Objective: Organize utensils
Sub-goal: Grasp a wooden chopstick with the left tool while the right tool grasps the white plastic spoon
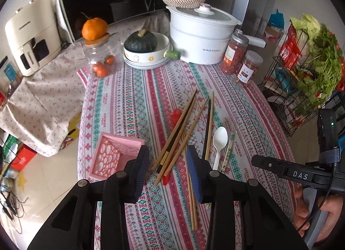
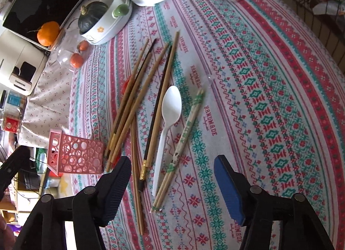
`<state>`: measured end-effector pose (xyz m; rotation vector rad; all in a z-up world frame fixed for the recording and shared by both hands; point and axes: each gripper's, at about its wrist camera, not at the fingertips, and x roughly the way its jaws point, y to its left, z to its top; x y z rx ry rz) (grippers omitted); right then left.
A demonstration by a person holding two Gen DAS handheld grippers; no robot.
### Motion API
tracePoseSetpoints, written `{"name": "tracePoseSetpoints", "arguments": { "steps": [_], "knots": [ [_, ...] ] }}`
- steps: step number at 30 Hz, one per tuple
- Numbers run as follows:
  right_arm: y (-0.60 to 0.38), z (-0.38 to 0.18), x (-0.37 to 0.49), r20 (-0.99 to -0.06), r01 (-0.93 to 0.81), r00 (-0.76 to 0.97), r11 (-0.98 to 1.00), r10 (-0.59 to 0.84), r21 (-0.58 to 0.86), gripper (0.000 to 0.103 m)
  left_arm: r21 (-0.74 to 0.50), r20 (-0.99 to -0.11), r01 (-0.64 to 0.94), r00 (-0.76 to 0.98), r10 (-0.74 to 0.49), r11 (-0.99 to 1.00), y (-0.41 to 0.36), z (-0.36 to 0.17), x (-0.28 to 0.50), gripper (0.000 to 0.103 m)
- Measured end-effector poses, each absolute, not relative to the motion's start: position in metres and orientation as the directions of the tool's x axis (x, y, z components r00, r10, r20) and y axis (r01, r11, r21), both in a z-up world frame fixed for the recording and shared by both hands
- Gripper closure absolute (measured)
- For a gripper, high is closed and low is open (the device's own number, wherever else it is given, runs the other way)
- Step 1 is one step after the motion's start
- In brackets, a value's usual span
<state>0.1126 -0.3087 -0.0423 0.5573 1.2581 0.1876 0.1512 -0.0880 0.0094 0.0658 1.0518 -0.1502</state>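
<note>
- Left wrist view: the left gripper (image 1: 168,161) hovers over the tabletop (image 1: 248,107) with its jaws apart and nothing between them. Just ahead lies a loose pile of chopsticks (image 1: 181,129), wooden and dark ones crossing each other, with a red utensil (image 1: 175,115) partly hidden beneath.
- A white plastic spoon (image 1: 218,142) lies just right of the pile, and a wrapped pair of disposable chopsticks (image 1: 227,153) rests beside it. The pink perforated basket (image 1: 112,155) lies tipped near the tabletop's left edge, just beside the left finger.
- Nothing appears sorted yet, so I judge the task to be at its start, with a first pick being lined up.
- The patterned cloth covers the tabletop; behind stand a white lidded pot (image 1: 200,34), a dark squash (image 1: 140,40) in a bowl, two jars and a microwave. A wire rack with greens (image 1: 319,55) stands to the right.
- Right wrist view: the right gripper (image 2: 172,174) also has its jaws wide apart and empty, low over the near ends of the utensils.
- The spoon (image 2: 169,120) and wrapped chopsticks (image 2: 185,133) lie between the fingers' line of approach; the pile (image 2: 138,99) is to their left, the basket (image 2: 75,153) further left on its side.
- The next move probably calls for closing on one thin item cleanly, without dragging its neighbours, and for righting the basket.
</note>
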Motion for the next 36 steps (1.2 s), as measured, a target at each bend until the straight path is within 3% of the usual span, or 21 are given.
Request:
{"name": "tracePoseSetpoints", "arguments": {
  "steps": [5,12,23,24,26,28,32,36],
  "knots": [
    [-0.328,-0.053,0.136,-0.828,0.203,0.302,0.816,0.474,0.541,0.046,0.001,-0.918,0.221,0.386,-0.086,0.975,-0.133,-0.033,0.197,0.07],
    [-0.338,-0.059,0.143,-0.817,0.238,0.276,0.788,0.506,0.568,0.046,0.093,-0.953,0.241,0.303,0.016,0.966,-0.171,-0.093,0.245,0.07],
    [-0.343,-0.054,0.134,-0.807,0.254,0.277,0.77,0.522,0.585,0.046,0.162,-0.966,0.284,0.24,0.093,0.945,-0.188,-0.138,0.269,0.071],
    [-0.345,-0.054,0.133,-0.805,0.256,0.279,0.767,0.524,0.588,0.046,0.151,-0.964,0.283,0.255,0.077,0.947,-0.187,-0.137,0.27,0.072],
    [-0.345,-0.052,0.132,-0.805,0.255,0.284,0.768,0.521,0.588,0.046,0.117,-0.971,0.287,0.233,0.049,0.951,-0.185,-0.138,0.272,0.091],
    [-0.345,-0.05,0.133,-0.809,0.25,0.291,0.776,0.51,0.579,0.046,0.105,-0.974,0.278,0.221,0.042,0.955,-0.183,-0.138,0.272,0.096],
    [-0.345,-0.055,0.137,-0.823,0.258,0.284,0.787,0.493,0.56,0.046,0.105,-0.969,0.258,0.244,0.04,0.96,-0.179,-0.13,0.256,0.096],
    [-0.34,-0.063,0.141,-0.838,0.252,0.271,0.805,0.474,0.537,0.046,0.02,-0.947,0.208,0.317,-0.049,0.978,-0.162,-0.102,0.228,0.096]
  ]
}}
